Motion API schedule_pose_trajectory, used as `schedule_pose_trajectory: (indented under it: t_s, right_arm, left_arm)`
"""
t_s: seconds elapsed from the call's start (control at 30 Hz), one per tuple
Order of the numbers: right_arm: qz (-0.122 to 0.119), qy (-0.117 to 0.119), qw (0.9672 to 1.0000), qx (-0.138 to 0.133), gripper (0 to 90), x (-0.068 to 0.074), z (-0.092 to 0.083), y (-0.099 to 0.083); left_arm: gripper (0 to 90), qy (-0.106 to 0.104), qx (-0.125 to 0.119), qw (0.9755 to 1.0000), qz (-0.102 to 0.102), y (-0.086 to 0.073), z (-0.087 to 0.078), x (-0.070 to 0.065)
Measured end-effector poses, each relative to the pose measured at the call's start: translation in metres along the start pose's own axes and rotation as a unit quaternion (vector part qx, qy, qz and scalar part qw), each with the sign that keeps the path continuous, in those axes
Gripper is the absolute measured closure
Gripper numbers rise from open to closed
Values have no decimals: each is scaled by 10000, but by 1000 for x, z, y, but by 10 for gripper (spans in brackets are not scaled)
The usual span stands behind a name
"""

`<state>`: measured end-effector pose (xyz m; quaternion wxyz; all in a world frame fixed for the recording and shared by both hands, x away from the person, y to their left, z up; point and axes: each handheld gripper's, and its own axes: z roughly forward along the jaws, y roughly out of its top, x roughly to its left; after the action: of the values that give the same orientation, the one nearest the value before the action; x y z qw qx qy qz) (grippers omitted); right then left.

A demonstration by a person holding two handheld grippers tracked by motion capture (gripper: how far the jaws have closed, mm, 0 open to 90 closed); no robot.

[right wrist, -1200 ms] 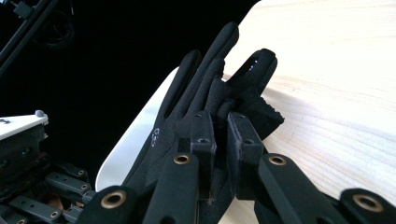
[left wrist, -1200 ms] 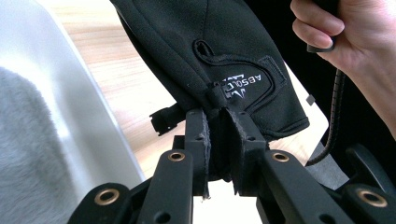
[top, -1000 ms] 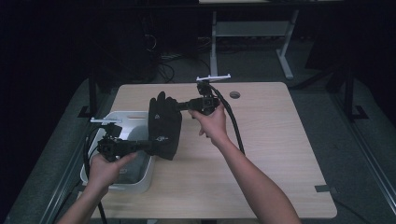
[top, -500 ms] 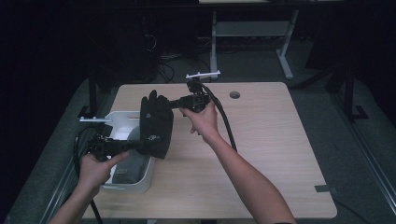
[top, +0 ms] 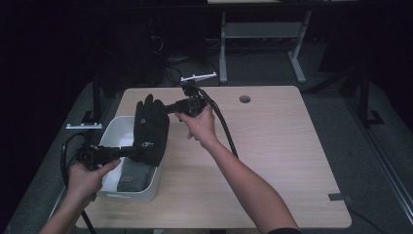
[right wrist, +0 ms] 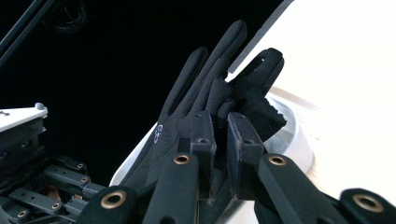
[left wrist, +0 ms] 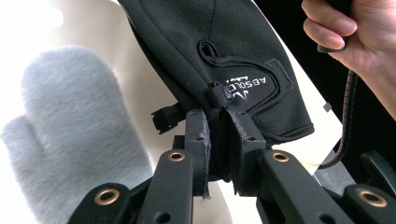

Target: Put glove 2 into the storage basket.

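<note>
A black glove [top: 152, 129] hangs stretched between my two grippers, over the right rim of a white bin [top: 113, 130]. My left gripper [top: 130, 152] is shut on the glove's cuff end; in the left gripper view its jaws pinch the cuff [left wrist: 219, 100] of the glove [left wrist: 219, 51], near the white logo. My right gripper [top: 164, 109] is shut on the fingers' side of the glove; in the right gripper view the jaws clamp the glove [right wrist: 212, 100] with its fingers pointing up. A grey fuzzy mitten [left wrist: 70, 121] lies in the bin below, also seen from above as a grey item [top: 132, 176].
The bin [right wrist: 289, 135] stands at the left of the light wooden table [top: 272, 156]. A round cable hole [top: 245, 99] lies at the table's back. The right gripper's cable [top: 221, 122] trails over the tabletop. Dark floor and desk legs lie beyond.
Both grippers have carried the glove to the left, from over the table's middle to over the bin's right rim. The grips have not changed.
</note>
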<state>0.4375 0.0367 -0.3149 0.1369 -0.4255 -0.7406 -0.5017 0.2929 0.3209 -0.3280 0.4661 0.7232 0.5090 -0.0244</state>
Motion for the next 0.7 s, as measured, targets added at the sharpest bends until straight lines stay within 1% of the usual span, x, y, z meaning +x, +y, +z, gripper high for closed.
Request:
schedule_pose_trajectory:
  t_s: [0.13, 0.17, 0.27, 0.4, 0.5, 0.6, 0.63, 0.7]
  right_arm:
    - [-25, 32, 10000, 41, 820, 3, 11, 1]
    - [-25, 32, 10000, 41, 820, 3, 11, 1]
    - [-9, 80, 9999, 69, 821, 5, 19, 0]
    - [-2, 112, 9999, 94, 820, 7, 31, -1]
    - [17, 125, 9999, 117, 821, 8, 35, -2]
    - [4, 141, 9998, 165, 821, 10, 43, -3]
    - [4, 141, 9998, 165, 821, 10, 43, -3]
    - [-4, 98, 9997, 215, 820, 9, 47, -4]
  left_arm:
    - [795, 35, -28, 10000, -46, -3, -6, 6]
    - [795, 58, -35, 10000, -53, -4, -7, 7]
    - [795, 99, -59, 9999, -122, -7, -13, 12]
    - [795, 146, -45, 9998, -123, -10, -19, 17]
    - [795, 184, -20, 9997, -139, -12, -21, 21]
    - [795, 208, -12, 9995, -219, -16, -22, 26]
    - [795, 208, -12, 9995, -219, -16, -22, 26]
    - [795, 217, -8, 9995, -239, -18, -23, 28]
